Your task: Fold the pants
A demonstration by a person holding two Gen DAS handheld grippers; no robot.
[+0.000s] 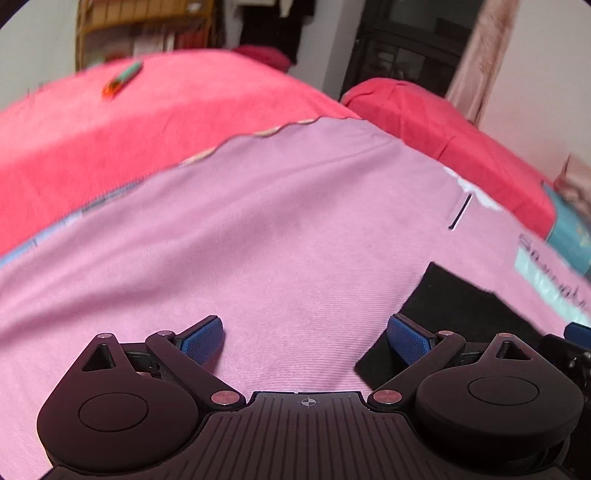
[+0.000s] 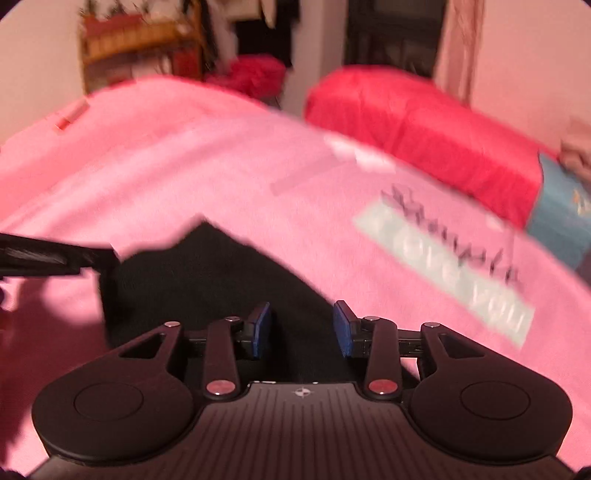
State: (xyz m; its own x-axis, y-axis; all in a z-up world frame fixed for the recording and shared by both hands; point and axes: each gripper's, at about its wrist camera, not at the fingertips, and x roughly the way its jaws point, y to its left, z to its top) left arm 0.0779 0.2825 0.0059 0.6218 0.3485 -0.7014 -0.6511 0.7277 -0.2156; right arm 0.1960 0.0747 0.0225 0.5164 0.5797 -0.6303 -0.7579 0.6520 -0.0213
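The black pants (image 1: 461,306) lie flat on a pink blanket (image 1: 258,221) that covers the bed. My left gripper (image 1: 306,325) is open wide, low over bare blanket. Its right finger sits at the left edge of the pants. Nothing is between its blue pads. In the right wrist view the pants (image 2: 207,280) spread out just below and ahead of my right gripper (image 2: 301,310). Its jaws stand partly apart, and I see no cloth pinched between the pads. The view is blurred. A black part of the other gripper (image 2: 55,254) pokes in from the left.
A red pillow (image 1: 443,122) lies at the far right of the bed, with a blue item (image 1: 569,236) beside it. A green and orange pen-like thing (image 1: 122,79) rests on the red cover (image 1: 110,140) far left. The blanket bears a pale printed patch (image 2: 443,266). A wicker shelf (image 1: 140,29) stands behind.
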